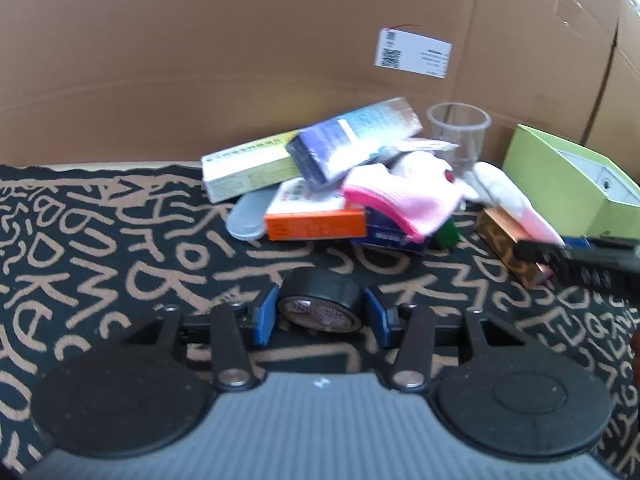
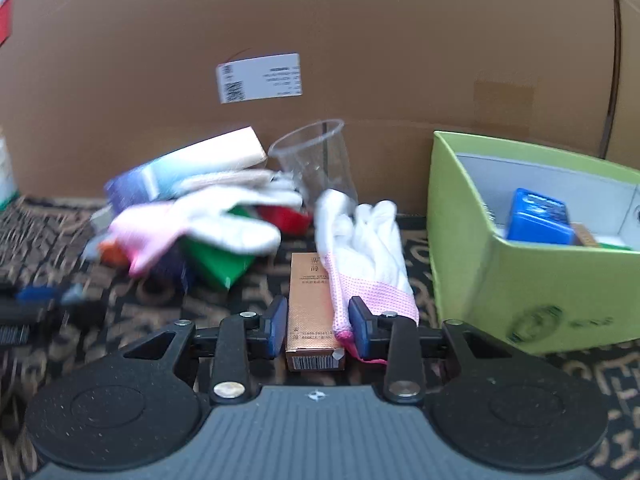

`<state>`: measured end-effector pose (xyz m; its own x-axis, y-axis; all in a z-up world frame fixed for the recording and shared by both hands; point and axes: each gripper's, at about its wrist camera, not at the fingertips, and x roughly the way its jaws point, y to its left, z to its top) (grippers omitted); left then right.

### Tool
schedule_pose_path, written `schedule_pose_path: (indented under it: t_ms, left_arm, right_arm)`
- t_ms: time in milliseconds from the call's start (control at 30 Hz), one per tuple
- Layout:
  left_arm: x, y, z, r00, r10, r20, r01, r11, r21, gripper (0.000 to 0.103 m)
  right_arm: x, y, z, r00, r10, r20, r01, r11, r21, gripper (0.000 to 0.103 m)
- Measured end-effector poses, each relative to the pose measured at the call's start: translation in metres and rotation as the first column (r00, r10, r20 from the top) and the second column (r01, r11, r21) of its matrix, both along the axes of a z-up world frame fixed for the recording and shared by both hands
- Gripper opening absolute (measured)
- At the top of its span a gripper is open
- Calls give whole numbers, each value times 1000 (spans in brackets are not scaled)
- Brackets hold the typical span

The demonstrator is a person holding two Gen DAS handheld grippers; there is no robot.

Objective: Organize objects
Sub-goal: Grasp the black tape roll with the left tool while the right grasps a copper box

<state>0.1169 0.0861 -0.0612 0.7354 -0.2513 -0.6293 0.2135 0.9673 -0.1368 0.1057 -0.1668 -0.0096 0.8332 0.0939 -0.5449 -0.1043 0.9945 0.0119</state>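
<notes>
In the left wrist view a black tape roll sits on the patterned mat, and my left gripper is shut on it, its blue pads against the roll's two sides. In the right wrist view a copper carton lies lengthwise between the pads of my right gripper, which is shut on it. The pink cuff of a white glove is caught between the carton and the right pad. The left view shows the same carton at the right, under the glove.
A green open box holding a blue item stands to the right. A clear plastic cup and a pile of cartons with a second pink-and-white glove lie against the cardboard wall. An orange carton fronts the pile.
</notes>
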Motion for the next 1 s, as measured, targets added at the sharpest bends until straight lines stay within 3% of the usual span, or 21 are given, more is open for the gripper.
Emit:
schedule_pose_path:
  t_ms: [133, 233, 267, 333, 433, 533, 633, 800, 933, 1000]
  left_arm:
    - [-20, -17, 2, 992, -127, -25, 125, 990, -62, 46]
    - [-39, -37, 3, 978, -210, -21, 209, 977, -28, 46]
    - [-42, -42, 4, 975, -223, -19, 223, 975, -15, 47]
    - [-44, -48, 6, 976, -217, -14, 218, 976, 5, 56]
    - [-39, -48, 11, 986, -165, -13, 165, 986, 13, 59]
    - [-35, -47, 19, 988, -153, -21, 153, 988, -7, 58]
    - [-38, -55, 20, 985, -170, -24, 171, 985, 31, 57]
    - [-50, -68, 17, 981, -192, -40, 195, 976, 96, 59]
    - [-45, -65, 13, 984, -169, -61, 173, 982, 78, 67]
    - [-39, -66, 10, 984, -160, -73, 166, 983, 76, 69]
  right_arm:
    - [-36, -9, 3, 995, 90, -34, -91, 996, -24, 37]
    - [-66, -16, 5, 988, 141, -64, -143, 989, -34, 38]
    - [-73, -19, 6, 987, 144, -67, -146, 989, -29, 43]
    - [-86, -28, 9, 992, 115, -57, -115, 993, -5, 53]
    - [-101, -37, 21, 996, 87, 0, -87, 996, 32, 53]
    - [-109, -32, 28, 989, 150, 17, -150, 987, 49, 46]
    - [-105, -20, 21, 974, 228, 1, -227, 971, 81, 42]
    - [-79, -21, 1, 988, 155, -16, -155, 988, -2, 44]
    - [-69, -29, -7, 989, 146, -37, -143, 987, 69, 45]
    - [-73, -24, -8, 986, 164, -40, -162, 985, 52, 37]
